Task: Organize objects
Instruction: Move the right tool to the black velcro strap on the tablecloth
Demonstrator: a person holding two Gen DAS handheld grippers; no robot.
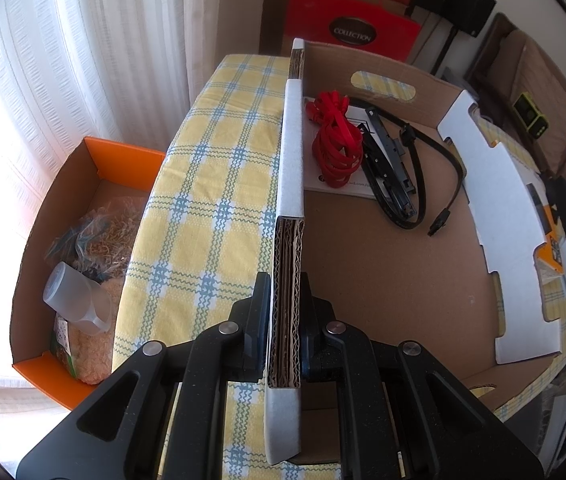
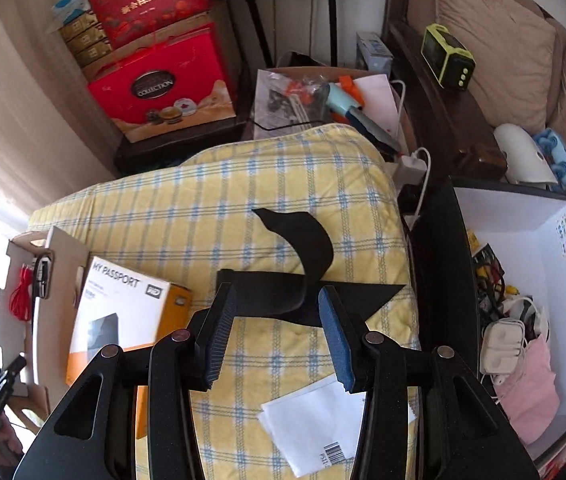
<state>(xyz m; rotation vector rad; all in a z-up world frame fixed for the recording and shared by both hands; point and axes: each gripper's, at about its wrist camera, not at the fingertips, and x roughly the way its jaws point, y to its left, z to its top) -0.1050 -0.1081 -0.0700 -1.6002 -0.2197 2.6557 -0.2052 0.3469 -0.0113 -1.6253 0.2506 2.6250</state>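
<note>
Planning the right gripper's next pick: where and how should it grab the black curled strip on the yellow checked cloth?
Grip the black curled strip at its raised curl, coming from above with one finger on each face. The rest lies flat on the yellow checked cloth, offering no edge. The right gripper stands open before it.

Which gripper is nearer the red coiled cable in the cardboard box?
Left. The left gripper clamps the box wall beside the red coiled cable; the right gripper hovers over the tablecloth, outside the box.

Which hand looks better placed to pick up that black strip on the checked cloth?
The right. The right gripper is open with the black strip just beyond its fingertips. The left gripper is shut on the cardboard box wall, so it is busy.
</note>
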